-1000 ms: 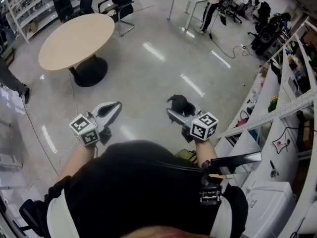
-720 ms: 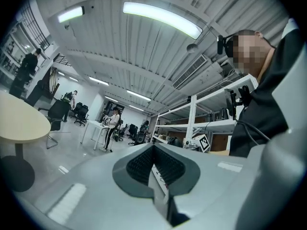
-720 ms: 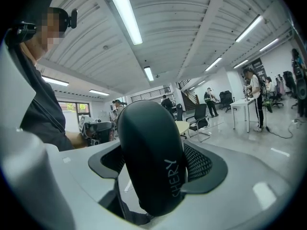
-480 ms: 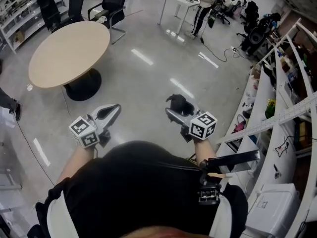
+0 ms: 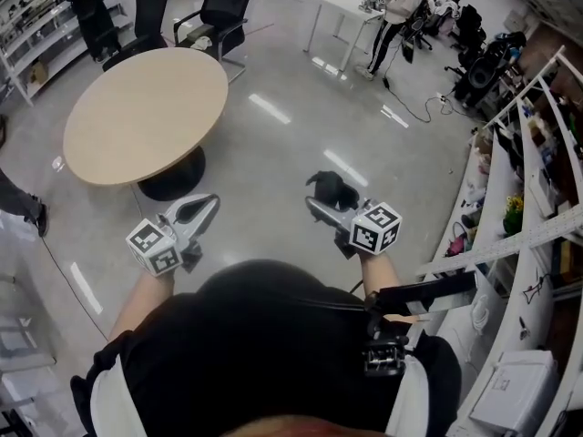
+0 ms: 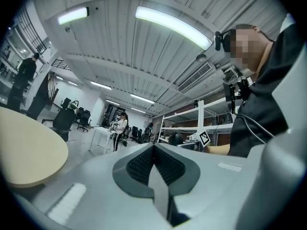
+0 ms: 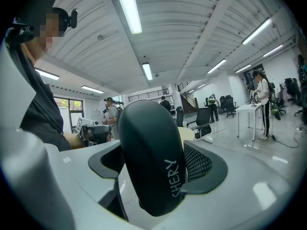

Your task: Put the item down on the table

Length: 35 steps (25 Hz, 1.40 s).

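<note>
- At the far left of my head view stands the round beige-topped table on a black pedestal base (image 5: 146,112), its top bare, with a black office chair (image 5: 219,12) just behind it.
- My left gripper (image 5: 211,201) hangs over the glossy grey floor (image 5: 273,144), near the table's edge but not above it. Its own view shows the two jaws pressed together with nothing between them.
- My right gripper (image 5: 321,198) is level with the left one, further right over the same floor. Its jaws are clamped on the smooth black rounded item with white lettering (image 7: 151,162), which sticks up past the ribbed pads on both sides.
- The item is in the air in that grip, well apart from the round table and touching no surface.
- Along the right edge runs the white metal shelving (image 5: 510,244), loaded with small clutter I cannot make out.
</note>
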Each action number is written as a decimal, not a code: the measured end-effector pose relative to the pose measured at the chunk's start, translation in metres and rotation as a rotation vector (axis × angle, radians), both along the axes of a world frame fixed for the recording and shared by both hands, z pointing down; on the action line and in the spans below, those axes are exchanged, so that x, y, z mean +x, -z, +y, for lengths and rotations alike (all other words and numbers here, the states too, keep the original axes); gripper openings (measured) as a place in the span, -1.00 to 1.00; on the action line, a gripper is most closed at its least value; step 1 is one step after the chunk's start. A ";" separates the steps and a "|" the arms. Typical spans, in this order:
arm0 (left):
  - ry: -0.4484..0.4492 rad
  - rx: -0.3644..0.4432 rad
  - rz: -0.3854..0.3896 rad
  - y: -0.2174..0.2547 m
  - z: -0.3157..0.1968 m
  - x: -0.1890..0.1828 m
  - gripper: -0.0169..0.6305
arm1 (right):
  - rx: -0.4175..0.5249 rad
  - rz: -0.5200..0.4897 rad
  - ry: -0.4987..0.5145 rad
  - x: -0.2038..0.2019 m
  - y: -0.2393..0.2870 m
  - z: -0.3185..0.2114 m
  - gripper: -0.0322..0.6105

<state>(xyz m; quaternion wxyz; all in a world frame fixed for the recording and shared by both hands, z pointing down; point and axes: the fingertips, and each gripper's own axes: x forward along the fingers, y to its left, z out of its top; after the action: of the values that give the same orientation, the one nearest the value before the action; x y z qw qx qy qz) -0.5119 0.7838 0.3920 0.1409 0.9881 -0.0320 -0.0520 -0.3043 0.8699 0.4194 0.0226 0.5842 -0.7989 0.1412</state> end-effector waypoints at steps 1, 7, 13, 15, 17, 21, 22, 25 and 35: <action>0.006 -0.001 0.001 -0.002 -0.010 -0.002 -0.96 | -0.004 0.002 0.004 -0.001 -0.001 -0.009 0.28; 0.034 -0.038 -0.010 -0.011 -0.058 0.008 -0.96 | -0.011 0.000 0.014 0.015 -0.005 -0.057 0.28; 0.039 -0.026 -0.027 -0.017 -0.085 0.066 -0.96 | 0.001 -0.022 0.034 0.071 -0.013 -0.088 0.28; 0.046 -0.008 -0.031 -0.016 -0.096 0.095 -0.96 | 0.008 -0.028 0.040 0.102 -0.015 -0.100 0.28; 0.062 0.002 -0.024 -0.010 -0.110 0.128 -0.96 | 0.013 -0.032 0.048 0.138 -0.014 -0.115 0.28; 0.091 0.013 0.004 0.007 -0.130 0.199 -0.96 | 0.014 -0.014 0.082 0.210 -0.004 -0.146 0.28; 0.097 0.012 0.004 0.011 -0.134 0.217 -0.96 | 0.020 -0.004 0.095 0.227 0.001 -0.152 0.28; 0.108 0.018 0.011 0.018 -0.146 0.273 -0.96 | 0.041 0.013 0.124 0.276 0.012 -0.167 0.28; 0.074 0.019 0.007 0.011 -0.196 0.402 -0.96 | 0.024 -0.008 0.106 0.402 -0.002 -0.215 0.28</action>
<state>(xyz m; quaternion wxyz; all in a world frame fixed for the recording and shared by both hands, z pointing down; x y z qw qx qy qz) -0.1098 0.5876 0.3807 0.1296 0.9874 -0.0675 -0.0608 0.0981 0.6554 0.4212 0.0200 0.5407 -0.8305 0.1327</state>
